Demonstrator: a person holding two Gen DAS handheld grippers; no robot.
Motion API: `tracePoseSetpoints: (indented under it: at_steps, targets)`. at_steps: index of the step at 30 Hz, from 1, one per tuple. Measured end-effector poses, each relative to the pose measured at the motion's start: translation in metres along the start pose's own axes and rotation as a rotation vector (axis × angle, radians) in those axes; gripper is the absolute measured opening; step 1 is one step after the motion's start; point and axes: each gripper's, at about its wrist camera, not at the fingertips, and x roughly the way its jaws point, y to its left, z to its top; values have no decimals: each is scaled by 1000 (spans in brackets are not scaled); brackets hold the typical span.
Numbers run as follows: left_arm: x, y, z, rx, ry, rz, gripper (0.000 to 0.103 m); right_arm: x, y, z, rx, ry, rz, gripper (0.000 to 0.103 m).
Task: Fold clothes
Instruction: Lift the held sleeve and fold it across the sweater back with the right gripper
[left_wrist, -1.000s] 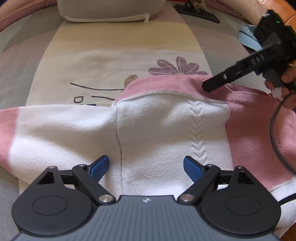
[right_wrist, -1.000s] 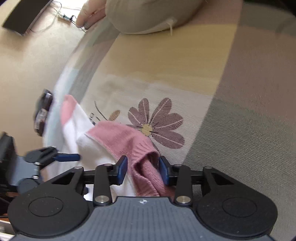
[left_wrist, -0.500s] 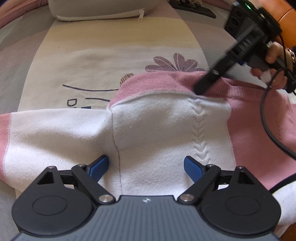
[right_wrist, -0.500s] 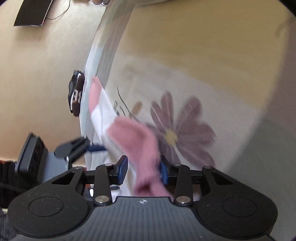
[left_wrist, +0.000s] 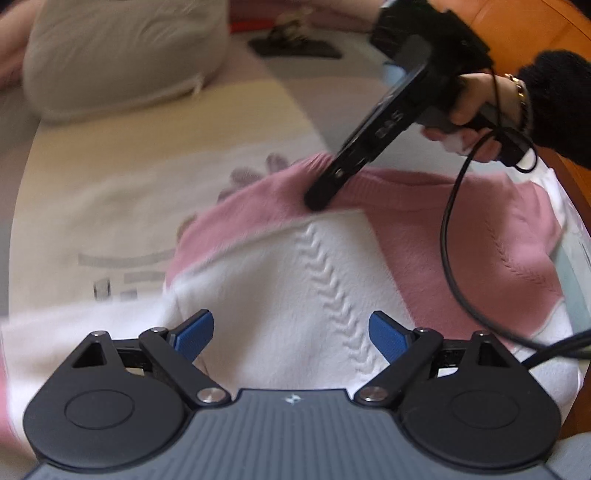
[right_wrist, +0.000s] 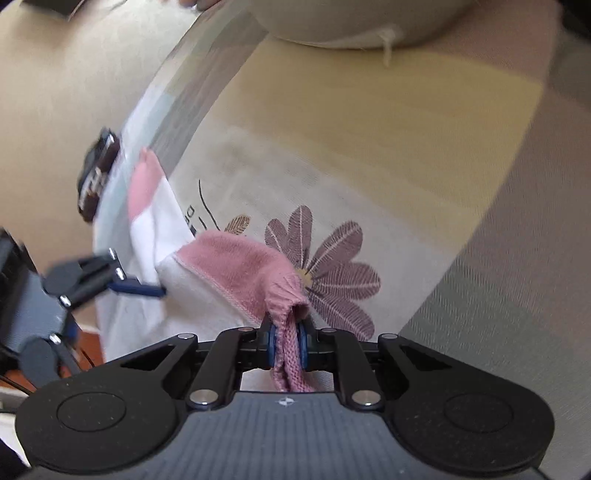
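A pink and white knitted sweater (left_wrist: 295, 266) lies spread on a bed. My left gripper (left_wrist: 290, 328) hovers open over its white cable-knit part, with nothing pinched between the blue pads. My right gripper (right_wrist: 287, 343) is shut on the sweater's pink ribbed edge (right_wrist: 284, 299), which bunches up between the pads. In the left wrist view the right gripper (left_wrist: 317, 199), held by a hand (left_wrist: 469, 107), sits tip-down on the pink band at the sweater's far edge. One blue finger (right_wrist: 140, 290) of the left gripper shows at the left of the right wrist view.
The bedsheet has a purple flower print (right_wrist: 325, 266) beside the gripped edge. A grey pillow (left_wrist: 118, 55) lies at the far end, with a flat black object (left_wrist: 295, 46) near it. A black cable (left_wrist: 454, 240) loops over the pink part. An orange wooden frame (left_wrist: 517, 29) runs along the right.
The right gripper's jaws went from loosely around the pink edge to shut on it. It shifted left along that edge. The left wrist view rolled and rose a little.
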Motion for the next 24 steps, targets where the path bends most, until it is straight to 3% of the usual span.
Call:
tracePoseSetpoints:
  at_steps: [6, 15, 19, 22, 24]
  targets:
    - [-6, -2, 11, 3, -31, 4, 90, -28, 6, 14, -48, -74, -104, 15]
    - [-9, 4, 17, -41, -38, 22, 90, -43, -15, 51, -3, -147, -224, 16]
    - [-5, 5, 19, -62, -19, 41, 90, -37, -25, 50, 37, -150, -267, 35]
    - [-4, 5, 18, -56, -11, 47, 91, -69, -33, 31, 99, -244, -237, 46]
    - [-3, 5, 16, -57, -3, 54, 91, -95, -38, 13, 138, -300, -261, 46]
